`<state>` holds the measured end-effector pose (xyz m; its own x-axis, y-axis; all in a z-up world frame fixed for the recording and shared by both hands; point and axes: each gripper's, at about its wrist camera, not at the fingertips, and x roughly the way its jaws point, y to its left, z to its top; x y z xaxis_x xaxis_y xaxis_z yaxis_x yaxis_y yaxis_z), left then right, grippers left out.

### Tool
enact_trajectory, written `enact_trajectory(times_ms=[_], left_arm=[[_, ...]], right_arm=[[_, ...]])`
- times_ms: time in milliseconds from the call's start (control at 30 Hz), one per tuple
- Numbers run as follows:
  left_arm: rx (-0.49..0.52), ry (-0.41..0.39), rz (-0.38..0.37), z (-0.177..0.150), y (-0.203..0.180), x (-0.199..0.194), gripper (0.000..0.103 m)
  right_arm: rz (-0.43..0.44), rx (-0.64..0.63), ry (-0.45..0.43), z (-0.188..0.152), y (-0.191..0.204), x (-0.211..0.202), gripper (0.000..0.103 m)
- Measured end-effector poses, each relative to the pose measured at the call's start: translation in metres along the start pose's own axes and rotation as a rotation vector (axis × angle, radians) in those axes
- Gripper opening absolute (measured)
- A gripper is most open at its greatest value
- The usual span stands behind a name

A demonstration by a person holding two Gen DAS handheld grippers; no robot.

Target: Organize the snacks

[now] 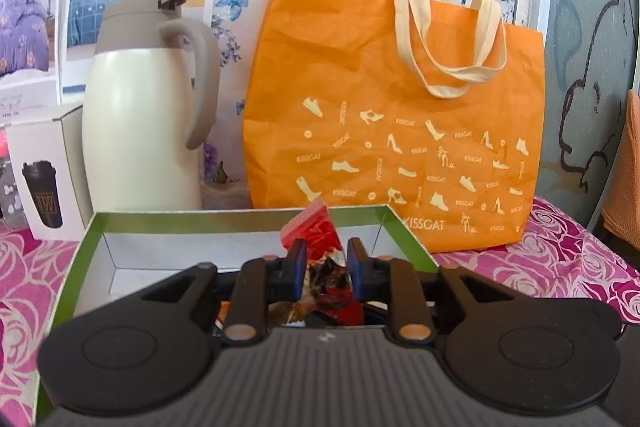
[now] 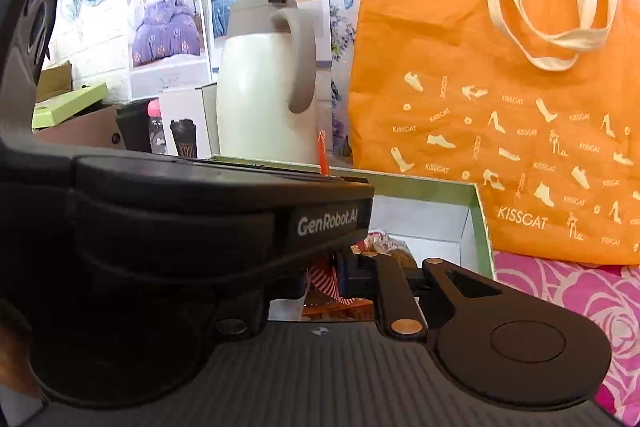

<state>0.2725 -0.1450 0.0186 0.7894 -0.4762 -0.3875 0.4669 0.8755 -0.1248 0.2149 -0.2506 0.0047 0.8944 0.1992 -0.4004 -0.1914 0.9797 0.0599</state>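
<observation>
A green-rimmed open box (image 1: 224, 217) with white inner walls stands on the pink rose tablecloth. My left gripper (image 1: 327, 259) is shut on a red snack packet (image 1: 310, 233), holding it upright over the box. More snack wrappers (image 1: 328, 295) lie in the box below the fingers. In the right wrist view the left gripper's black body (image 2: 180, 215) crosses in front and hides most of my right gripper (image 2: 340, 275). Its fingers sit low inside the box (image 2: 482, 223) by a red-striped wrapper (image 2: 324, 277) and other snacks (image 2: 392, 247). I cannot tell how its jaws stand.
A cream thermos jug (image 1: 140, 131) and a white cup carton (image 1: 44, 171) stand behind the box on the left. A large orange tote bag (image 1: 400, 115) leans against the wall behind on the right. Pink tablecloth (image 1: 560, 259) lies right of the box.
</observation>
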Motion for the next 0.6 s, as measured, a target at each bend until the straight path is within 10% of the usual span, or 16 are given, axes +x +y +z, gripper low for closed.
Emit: enact_trajectory(times_ms=[67,167,600], left_arm=[[-0.02,0.007,0.005,0.0,0.005,0.002,0.024],[-0.053,0.014,0.026,-0.001,0.014,0.002,0.025],[-0.092,0.024,0.197,-0.001,0.04,-0.026,0.06]], right_arm=[[0.009,0.019,-0.004,0.0,-0.002,0.002,0.043],[-0.047,0.041,-0.048,0.0,-0.004,0.0,0.102],[-0.028,0.197,-0.083,-0.005,-0.017,-0.018,0.103]])
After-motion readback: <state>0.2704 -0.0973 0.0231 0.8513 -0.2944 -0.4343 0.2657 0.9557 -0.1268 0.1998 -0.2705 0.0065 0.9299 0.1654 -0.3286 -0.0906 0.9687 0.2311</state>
